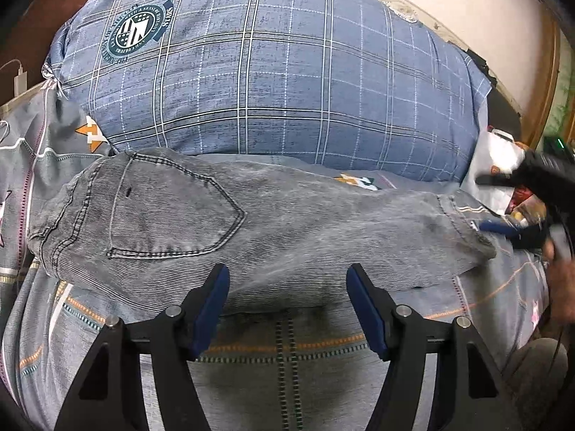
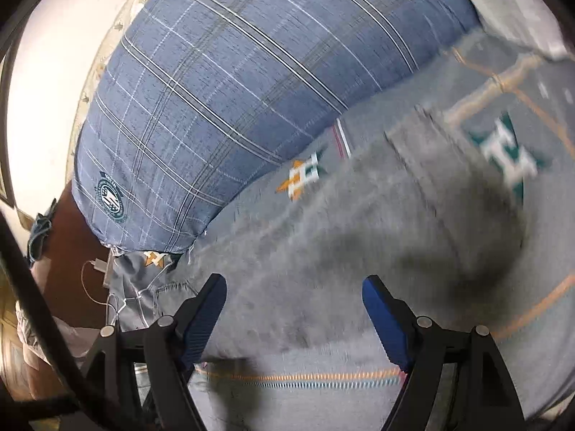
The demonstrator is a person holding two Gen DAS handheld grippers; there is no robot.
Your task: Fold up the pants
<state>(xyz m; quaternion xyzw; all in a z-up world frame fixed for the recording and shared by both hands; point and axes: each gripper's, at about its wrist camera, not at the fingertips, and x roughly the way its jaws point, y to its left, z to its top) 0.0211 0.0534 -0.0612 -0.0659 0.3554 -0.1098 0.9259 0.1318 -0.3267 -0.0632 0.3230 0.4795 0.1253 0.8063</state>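
Grey jeans [image 1: 230,230] lying lengthwise across a patterned grey bedsheet [image 1: 287,355], in front of a blue plaid pillow [image 1: 273,72], left gripper [image 1: 287,309] spread wide, empty, above the near edge, right gripper [image 2: 293,316] also spread, empty, near the leg hem, view blurred

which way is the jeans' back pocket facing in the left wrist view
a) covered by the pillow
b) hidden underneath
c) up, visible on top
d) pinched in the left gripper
c: the back pocket shows stitched on the upper face of the jeans, clear of the plaid pillow and the open left gripper.
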